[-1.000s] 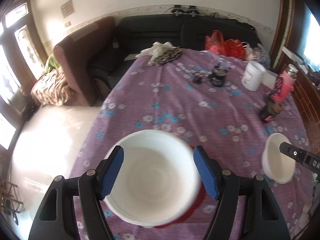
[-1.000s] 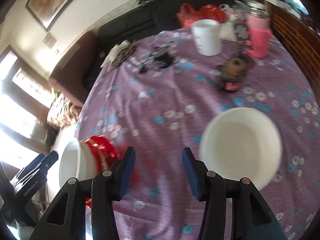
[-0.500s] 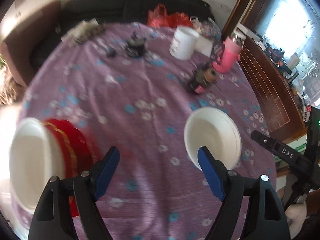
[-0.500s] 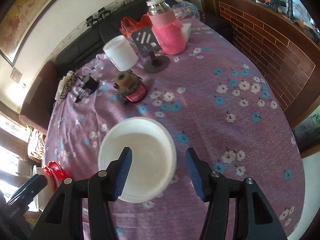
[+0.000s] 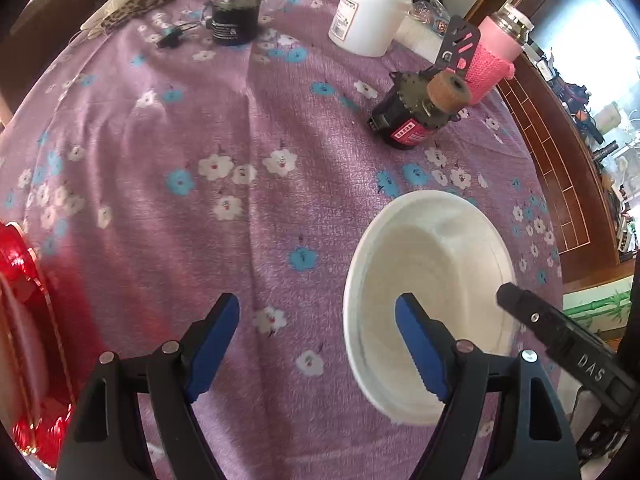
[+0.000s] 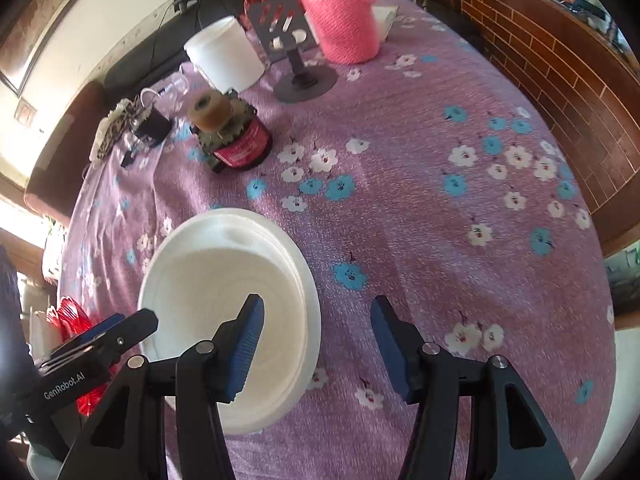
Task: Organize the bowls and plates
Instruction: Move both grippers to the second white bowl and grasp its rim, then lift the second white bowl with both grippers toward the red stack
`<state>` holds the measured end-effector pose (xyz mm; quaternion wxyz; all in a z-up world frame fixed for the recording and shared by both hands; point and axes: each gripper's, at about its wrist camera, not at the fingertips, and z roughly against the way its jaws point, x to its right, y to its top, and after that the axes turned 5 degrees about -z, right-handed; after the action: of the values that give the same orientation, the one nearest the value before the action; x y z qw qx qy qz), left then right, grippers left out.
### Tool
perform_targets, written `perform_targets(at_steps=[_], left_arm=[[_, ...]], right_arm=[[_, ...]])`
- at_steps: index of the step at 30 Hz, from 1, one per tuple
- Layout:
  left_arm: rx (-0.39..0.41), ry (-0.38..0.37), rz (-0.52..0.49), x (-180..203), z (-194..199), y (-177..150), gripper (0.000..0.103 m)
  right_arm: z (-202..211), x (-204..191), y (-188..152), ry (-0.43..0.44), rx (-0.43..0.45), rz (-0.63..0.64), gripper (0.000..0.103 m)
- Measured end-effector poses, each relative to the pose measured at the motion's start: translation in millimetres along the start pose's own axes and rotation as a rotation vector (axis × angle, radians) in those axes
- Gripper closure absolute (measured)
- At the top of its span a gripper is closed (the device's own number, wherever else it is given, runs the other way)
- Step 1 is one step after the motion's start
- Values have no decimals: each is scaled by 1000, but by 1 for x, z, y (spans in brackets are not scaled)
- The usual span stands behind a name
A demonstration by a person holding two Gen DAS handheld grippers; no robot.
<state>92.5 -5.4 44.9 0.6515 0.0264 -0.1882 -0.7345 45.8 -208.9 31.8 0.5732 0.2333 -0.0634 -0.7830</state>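
A white bowl (image 5: 432, 280) sits on the purple flowered tablecloth (image 5: 240, 128). My left gripper (image 5: 320, 344) is open, its right finger over the bowl's near rim. My right gripper (image 6: 316, 344) is open, its left finger over the bowl (image 6: 216, 280) and its right finger outside the rim. A red plate (image 5: 28, 320) lies at the far left edge of the left wrist view, and it shows in the right wrist view (image 6: 72, 320) behind the left gripper's finger.
A dark can with a tape roll on it (image 5: 416, 116), a white tub (image 5: 368, 16), a pink-sleeved bottle (image 5: 492, 56), a grey phone stand (image 6: 296, 52) and a small black device (image 5: 232, 16) stand at the table's far side. A brick-patterned wooden edge (image 6: 560, 64) runs along the right.
My left gripper has swung right, away from the red plate with its white bowl, to the lone white bowl. My right gripper has closed in on the same bowl from its other side.
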Motion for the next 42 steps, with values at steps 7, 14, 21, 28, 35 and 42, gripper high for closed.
perform_targets(at_steps=[7, 14, 21, 28, 35, 42], left_arm=[[-40, 7, 6, 5, -24, 3, 24], [-44, 16, 3, 5, -29, -3, 59], [-8, -28, -13, 10, -9, -7, 67], [26, -28, -16, -5, 9, -10, 59], [43, -54, 33, -26, 7, -11, 38], [-21, -100, 14, -11, -21, -6, 43]], right_arm=[[-16, 0, 0, 3, -34, 7, 44], [-18, -3, -2, -3, -29, 14, 44], [-6, -22, -8, 34, -10, 51, 60], [13, -29, -6, -47, 87, 69, 47], [3, -8, -3, -62, 48, 10, 23], [-17, -18, -3, -38, 5, 39, 46]])
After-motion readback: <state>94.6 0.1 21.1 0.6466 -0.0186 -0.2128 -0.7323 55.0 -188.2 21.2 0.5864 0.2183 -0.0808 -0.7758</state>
